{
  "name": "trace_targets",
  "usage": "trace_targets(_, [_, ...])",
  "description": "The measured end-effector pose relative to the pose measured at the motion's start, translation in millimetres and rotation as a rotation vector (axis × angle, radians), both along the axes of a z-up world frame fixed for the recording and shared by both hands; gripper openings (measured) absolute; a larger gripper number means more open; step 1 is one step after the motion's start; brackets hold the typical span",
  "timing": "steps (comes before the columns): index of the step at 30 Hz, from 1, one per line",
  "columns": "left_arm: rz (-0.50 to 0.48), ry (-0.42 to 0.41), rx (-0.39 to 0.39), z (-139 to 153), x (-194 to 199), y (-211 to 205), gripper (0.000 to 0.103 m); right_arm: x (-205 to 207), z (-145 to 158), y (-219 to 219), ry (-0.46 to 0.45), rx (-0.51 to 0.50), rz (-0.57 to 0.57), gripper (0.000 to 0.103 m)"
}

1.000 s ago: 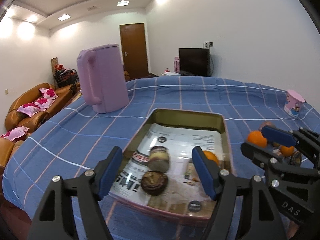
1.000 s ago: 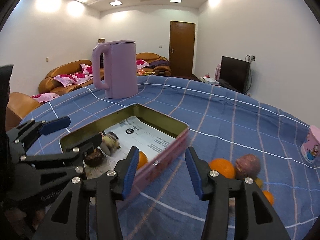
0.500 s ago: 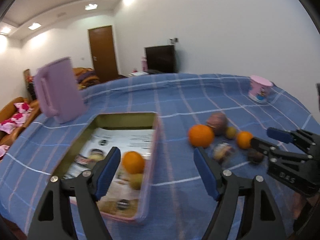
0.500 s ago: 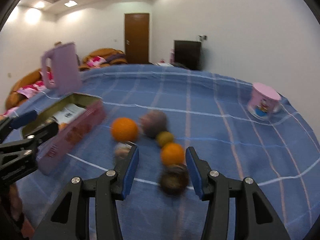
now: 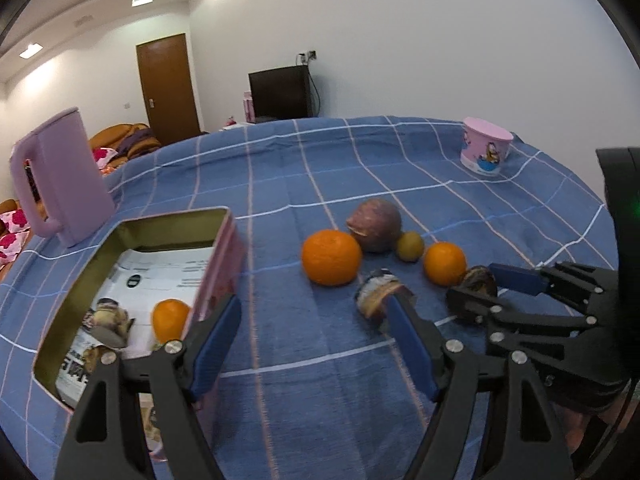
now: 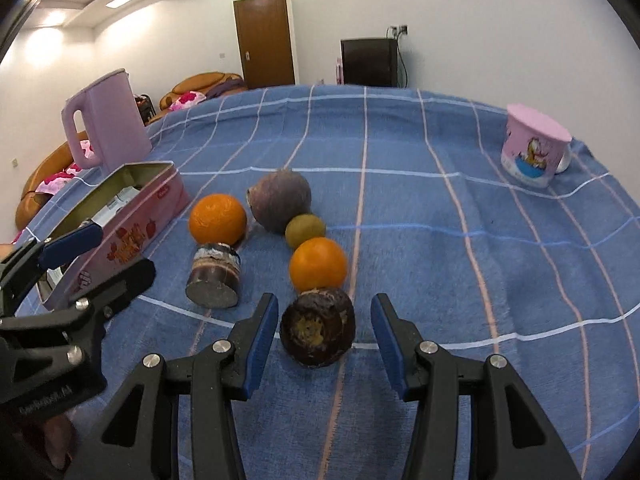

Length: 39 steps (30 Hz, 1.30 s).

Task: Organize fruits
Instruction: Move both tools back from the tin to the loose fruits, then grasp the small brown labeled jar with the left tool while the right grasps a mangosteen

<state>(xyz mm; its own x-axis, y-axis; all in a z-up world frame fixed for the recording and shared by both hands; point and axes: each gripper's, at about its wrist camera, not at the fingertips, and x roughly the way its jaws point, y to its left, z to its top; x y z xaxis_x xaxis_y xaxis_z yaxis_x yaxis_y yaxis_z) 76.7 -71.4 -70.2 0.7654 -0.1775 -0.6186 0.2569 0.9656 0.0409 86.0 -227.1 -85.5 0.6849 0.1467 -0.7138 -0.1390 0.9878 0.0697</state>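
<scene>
Blue checked cloth (image 6: 440,208) covers the table, where six fruits lie loose in a cluster: two oranges (image 6: 218,218) (image 6: 318,268), a large purple fruit (image 6: 280,200), a small green one (image 6: 305,231), a cut brown piece (image 6: 214,276) and a dark brown fruit (image 6: 318,326). The right gripper (image 6: 324,330) hangs partly open with the dark brown fruit between its pads, not touching either. The left gripper (image 5: 312,340), whose jaws have just been opening, holds nothing; the cut piece sits just past its right finger. A pink tin (image 6: 132,216) just left of the cluster holds one more orange (image 5: 170,318). One lilac kettle (image 6: 106,122) stands behind the tin; one pink cup (image 6: 534,146) stands well apart at the right.
</scene>
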Motion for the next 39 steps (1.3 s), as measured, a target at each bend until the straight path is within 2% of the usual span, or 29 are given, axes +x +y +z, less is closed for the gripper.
trace_targets(4, [-0.031,0.031,-0.013,-4,3,-6,0.078,2,-3,-1,0.023,0.026,0.022,0.041])
trace_targets(15, [-0.077,0.076,-0.036,-7,12,-20,0.077,-4,9,-24,-0.043,0.034,-0.066,0.040])
trace_targets(20, [-0.102,0.133,-0.052,-13,22,-30,0.063,-6,15,-24,-0.079,0.028,-0.083,0.040])
trace_targets(21, [-0.106,0.149,-0.059,-14,24,-30,0.055,-6,16,-24,-0.082,0.028,-0.083,0.040])
trace_targets(23, [-0.109,0.185,-0.084,-18,31,-29,0.051,-4,16,-25,-0.075,0.029,-0.082,0.040])
trace_targets(24, [-0.110,0.190,-0.095,-18,33,-28,0.045,-3,16,-25,-0.070,0.032,-0.080,0.040])
trace_targets(30, [-0.095,0.173,-0.106,-16,32,-27,0.045,3,15,-21,-0.056,0.031,-0.064,0.040])
trace_targets(39, [-0.056,0.082,-0.142,-4,20,-13,0.045,-14,33,-22,-0.225,0.041,-0.079,0.040])
